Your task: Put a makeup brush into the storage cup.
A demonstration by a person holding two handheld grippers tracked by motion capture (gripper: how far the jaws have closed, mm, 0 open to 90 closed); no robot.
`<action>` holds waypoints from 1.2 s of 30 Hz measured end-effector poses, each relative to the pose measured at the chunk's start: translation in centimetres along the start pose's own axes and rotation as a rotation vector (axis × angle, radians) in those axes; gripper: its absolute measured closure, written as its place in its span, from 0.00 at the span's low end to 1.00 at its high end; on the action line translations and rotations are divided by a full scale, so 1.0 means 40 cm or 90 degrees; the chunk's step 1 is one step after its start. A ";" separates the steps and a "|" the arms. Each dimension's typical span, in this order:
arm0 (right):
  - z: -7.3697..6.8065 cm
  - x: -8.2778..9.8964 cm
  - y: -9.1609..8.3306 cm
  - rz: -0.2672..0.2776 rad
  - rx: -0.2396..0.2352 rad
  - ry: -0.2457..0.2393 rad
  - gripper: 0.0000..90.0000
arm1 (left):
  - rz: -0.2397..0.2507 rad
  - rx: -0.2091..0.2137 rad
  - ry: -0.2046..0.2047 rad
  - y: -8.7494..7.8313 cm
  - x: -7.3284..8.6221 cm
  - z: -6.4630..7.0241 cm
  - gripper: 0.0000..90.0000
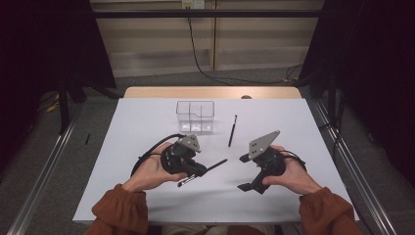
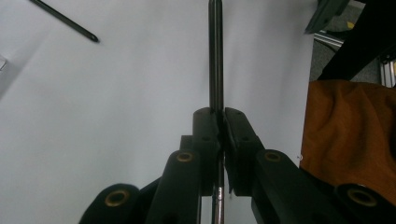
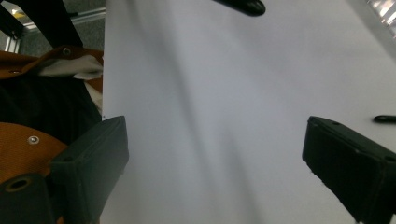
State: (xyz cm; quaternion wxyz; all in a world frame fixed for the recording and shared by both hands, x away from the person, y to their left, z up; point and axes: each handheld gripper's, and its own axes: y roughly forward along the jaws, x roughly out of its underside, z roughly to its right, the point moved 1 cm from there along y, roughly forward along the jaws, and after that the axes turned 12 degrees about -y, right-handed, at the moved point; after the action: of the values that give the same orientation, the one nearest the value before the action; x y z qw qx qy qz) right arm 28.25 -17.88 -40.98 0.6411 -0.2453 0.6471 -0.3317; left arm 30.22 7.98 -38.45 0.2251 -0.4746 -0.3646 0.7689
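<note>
Two pens are in play: one (image 1: pixel 203 172) is clamped between the closed jaws of the left gripper (image 1: pixel 195 171), low over the white table (image 1: pixel 147 122) near its front edge; the second pen (image 1: pixel 232 130) lies free beside the clear divided organizer (image 1: pixel 195 116). The right gripper (image 1: pixel 247 172) has its jaws spread wide and empty over bare tabletop, well apart from the left.

left tool (image 2: pixel 219 135) clamped on black pen (image 2: pixel 215 56) | second pen (image 2: pixel 65 21) lies apart on white table (image 2: pixel 116 116)
</note>
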 end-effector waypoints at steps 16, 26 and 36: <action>0.023 -0.050 0.023 -0.078 -0.061 -0.036 0.21 | -0.060 0.005 0.016 0.043 0.008 0.007 0.93; 0.034 -0.068 0.062 -0.130 -0.098 -0.058 0.32 | -0.070 0.004 0.011 0.054 0.012 0.008 0.93; 0.023 -0.066 0.094 -0.145 -0.103 -0.084 0.40 | -0.096 0.024 0.025 0.067 0.014 0.011 0.93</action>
State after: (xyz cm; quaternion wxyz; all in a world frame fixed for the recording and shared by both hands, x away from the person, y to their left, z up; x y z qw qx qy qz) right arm 29.72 -13.54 -41.98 0.6188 -0.3892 0.5961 -0.3321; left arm 29.57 6.52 -40.73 0.2981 -0.4566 -0.3804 0.7470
